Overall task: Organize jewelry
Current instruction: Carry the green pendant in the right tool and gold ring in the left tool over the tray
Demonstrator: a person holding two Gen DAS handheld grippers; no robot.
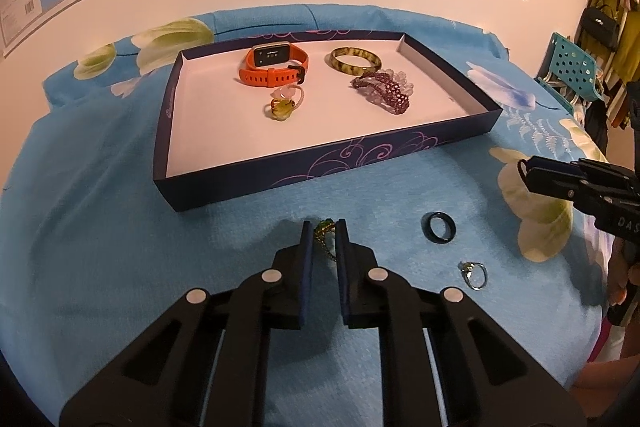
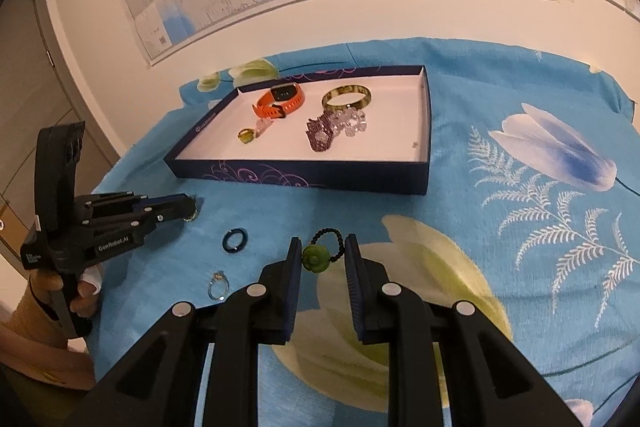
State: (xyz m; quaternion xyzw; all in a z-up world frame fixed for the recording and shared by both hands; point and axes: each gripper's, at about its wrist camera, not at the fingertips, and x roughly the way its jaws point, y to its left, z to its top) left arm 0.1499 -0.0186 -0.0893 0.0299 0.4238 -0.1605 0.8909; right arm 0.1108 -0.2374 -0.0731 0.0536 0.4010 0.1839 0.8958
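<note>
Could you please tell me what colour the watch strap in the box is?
The watch strap is orange with a black buckle; the left wrist view shows it best.

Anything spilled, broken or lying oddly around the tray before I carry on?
Nothing looks damaged or spilled. The dark-blue cardboard tray sits skewed to the table edge. A dark ring and a small silver ring with a stone lie loose on the blue floral cloth, outside the tray.

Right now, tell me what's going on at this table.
A person is sorting jewelry into a dark blue tray. The left hand-held gripper has closed on a small gold-and-green piece on the blue cloth. The right hand-held gripper holds a black beaded ring with a green flower. A dark ring and a silver ring lie loose.
</note>
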